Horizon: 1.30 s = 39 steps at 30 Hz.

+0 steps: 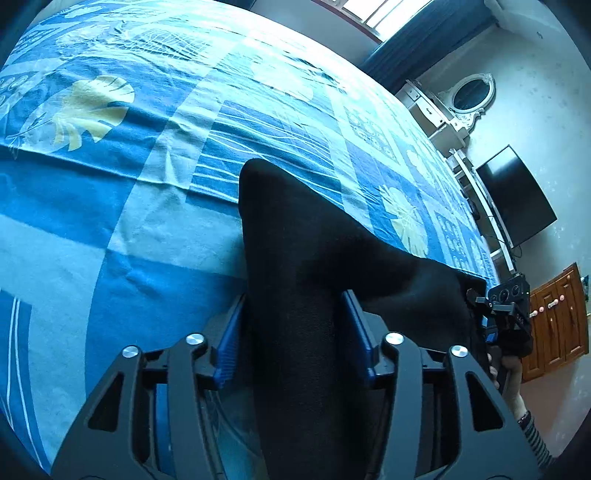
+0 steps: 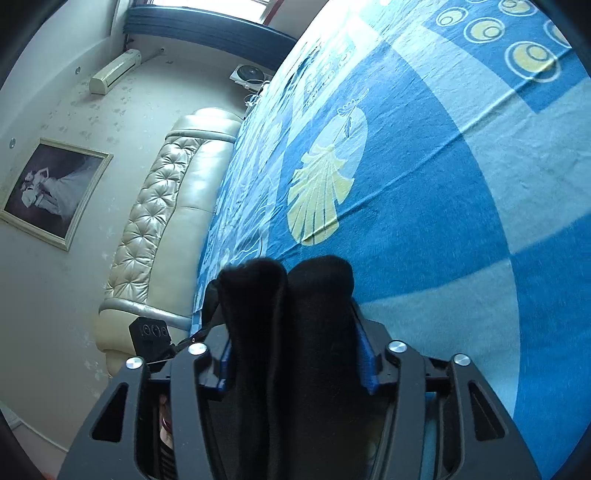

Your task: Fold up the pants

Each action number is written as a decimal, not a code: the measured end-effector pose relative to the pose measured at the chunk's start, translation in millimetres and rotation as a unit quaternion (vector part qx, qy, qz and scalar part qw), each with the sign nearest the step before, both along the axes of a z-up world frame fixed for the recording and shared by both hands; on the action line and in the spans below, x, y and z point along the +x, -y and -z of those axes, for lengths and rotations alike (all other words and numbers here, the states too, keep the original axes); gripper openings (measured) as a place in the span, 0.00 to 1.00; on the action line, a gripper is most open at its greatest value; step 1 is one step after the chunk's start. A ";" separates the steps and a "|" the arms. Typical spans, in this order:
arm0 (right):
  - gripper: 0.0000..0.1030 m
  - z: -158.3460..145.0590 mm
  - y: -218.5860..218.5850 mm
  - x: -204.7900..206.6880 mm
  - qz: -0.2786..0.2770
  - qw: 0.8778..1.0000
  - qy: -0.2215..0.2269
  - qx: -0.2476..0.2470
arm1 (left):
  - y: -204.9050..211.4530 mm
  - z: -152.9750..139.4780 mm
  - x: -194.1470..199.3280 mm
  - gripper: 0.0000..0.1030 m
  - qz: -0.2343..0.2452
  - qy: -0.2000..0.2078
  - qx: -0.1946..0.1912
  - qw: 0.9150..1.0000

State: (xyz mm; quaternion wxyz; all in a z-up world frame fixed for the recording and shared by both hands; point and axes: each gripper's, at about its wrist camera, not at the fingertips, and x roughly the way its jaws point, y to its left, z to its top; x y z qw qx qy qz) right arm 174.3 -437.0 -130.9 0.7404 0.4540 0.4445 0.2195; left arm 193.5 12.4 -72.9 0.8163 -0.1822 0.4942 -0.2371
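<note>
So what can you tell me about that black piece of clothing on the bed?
The pants are plain black, of soft, matte, slightly fuzzy cloth. They lie bunched over the blue patterned bedspread. One part runs between the fingers of the left gripper; another, doubled into two rounded folds, sits between the fingers of the right gripper. Whether the pads press the cloth cannot be told. No waistband, pocket or hem shows.

Bed: blue patterned sheet [image 1: 155, 229], tufted cream headboard [image 2: 155, 221].
Walls: framed picture [image 2: 51, 192], dark screen [image 1: 517, 195], oval mirror [image 1: 472, 94].
Light: daylight through window [image 1: 384, 14].
</note>
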 end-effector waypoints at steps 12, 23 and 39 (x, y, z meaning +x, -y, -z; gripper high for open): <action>0.74 -8.8 -15.2 -77.6 -0.031 0.999 -0.023 0.002 | -38.7 13.4 -90.3 0.67 -0.018 -0.065 -0.098 0.993; 0.34 -15.0 -24.5 -87.0 -0.030 0.998 -0.033 -0.046 | -10.2 2.8 -105.0 0.38 -0.005 -0.044 -0.046 0.998; 0.35 9.8 -12.5 -89.6 -0.027 0.999 -0.029 0.009 | -12.9 11.7 -108.4 0.41 0.005 -0.026 -0.034 0.999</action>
